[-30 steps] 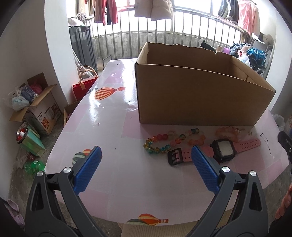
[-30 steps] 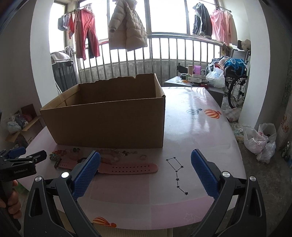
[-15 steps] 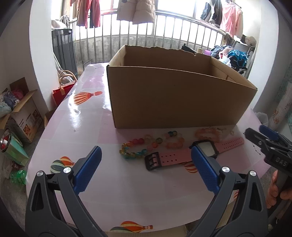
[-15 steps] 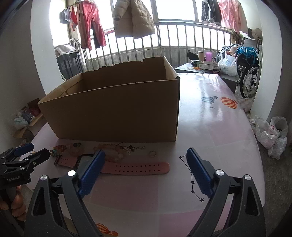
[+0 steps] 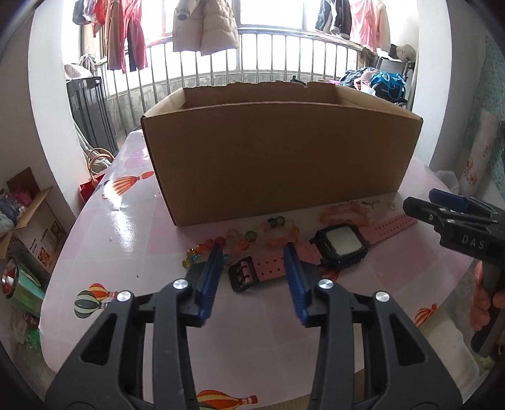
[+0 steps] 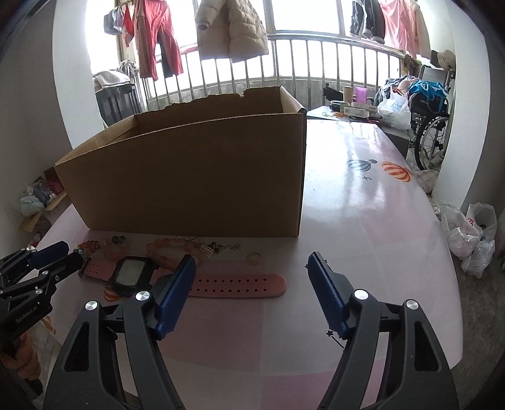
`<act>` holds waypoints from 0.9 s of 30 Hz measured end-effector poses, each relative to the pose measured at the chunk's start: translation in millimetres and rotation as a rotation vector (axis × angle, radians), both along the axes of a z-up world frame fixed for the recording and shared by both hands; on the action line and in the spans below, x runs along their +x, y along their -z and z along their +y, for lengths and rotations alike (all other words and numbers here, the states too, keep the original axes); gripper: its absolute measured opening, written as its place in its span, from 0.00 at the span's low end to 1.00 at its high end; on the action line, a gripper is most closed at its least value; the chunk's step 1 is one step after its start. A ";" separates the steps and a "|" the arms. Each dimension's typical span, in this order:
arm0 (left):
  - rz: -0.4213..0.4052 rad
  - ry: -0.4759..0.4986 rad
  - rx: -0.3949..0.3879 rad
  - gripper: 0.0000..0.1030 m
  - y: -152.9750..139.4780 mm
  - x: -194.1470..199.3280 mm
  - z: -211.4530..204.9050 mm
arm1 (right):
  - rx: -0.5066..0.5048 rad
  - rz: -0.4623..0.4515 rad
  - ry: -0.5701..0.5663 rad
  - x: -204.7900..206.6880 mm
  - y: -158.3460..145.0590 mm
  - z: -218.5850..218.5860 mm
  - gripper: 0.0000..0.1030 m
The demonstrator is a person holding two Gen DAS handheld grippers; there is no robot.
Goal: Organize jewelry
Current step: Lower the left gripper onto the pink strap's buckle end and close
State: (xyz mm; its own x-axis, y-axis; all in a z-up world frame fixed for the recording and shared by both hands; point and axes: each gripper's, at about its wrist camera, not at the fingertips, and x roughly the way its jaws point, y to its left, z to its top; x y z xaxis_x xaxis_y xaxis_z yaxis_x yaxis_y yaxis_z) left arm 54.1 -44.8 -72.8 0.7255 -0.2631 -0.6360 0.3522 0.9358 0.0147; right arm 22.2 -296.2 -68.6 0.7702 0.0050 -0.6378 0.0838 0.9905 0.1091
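Left gripper (image 5: 254, 261) narrows over the pink watch (image 5: 342, 244) buckle strap — right gripper (image 6: 251, 268) also closing; both jaws apart, empty.

A lived-in home was shown: laundry (image 6: 232, 28) was hung above a railed balcony window (image 6: 284, 60), a wheelchair (image 6: 432, 138) was parked nearby, and a balloon-patterned table (image 6: 363, 189) was seen.

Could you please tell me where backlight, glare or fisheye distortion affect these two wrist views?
Left wrist view: the bright window silhouettes the cardboard box, its near wall dim; glare patch on the pink table; the railing bows with fisheye curvature. Right wrist view: same backlight, a long sheen on the table right of the box; corners vignette black.
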 end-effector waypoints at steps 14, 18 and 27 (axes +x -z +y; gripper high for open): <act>0.072 0.007 -0.080 0.34 21.1 13.1 14.1 | 0.038 0.051 0.025 8.0 14.3 -9.8 0.69; 0.070 -0.006 -0.079 0.34 23.1 16.6 14.9 | 0.024 0.051 0.012 9.1 17.2 -6.9 0.69; 0.060 -0.021 -0.051 0.34 22.6 10.0 7.7 | 0.065 0.054 -0.023 7.4 15.4 -5.4 0.50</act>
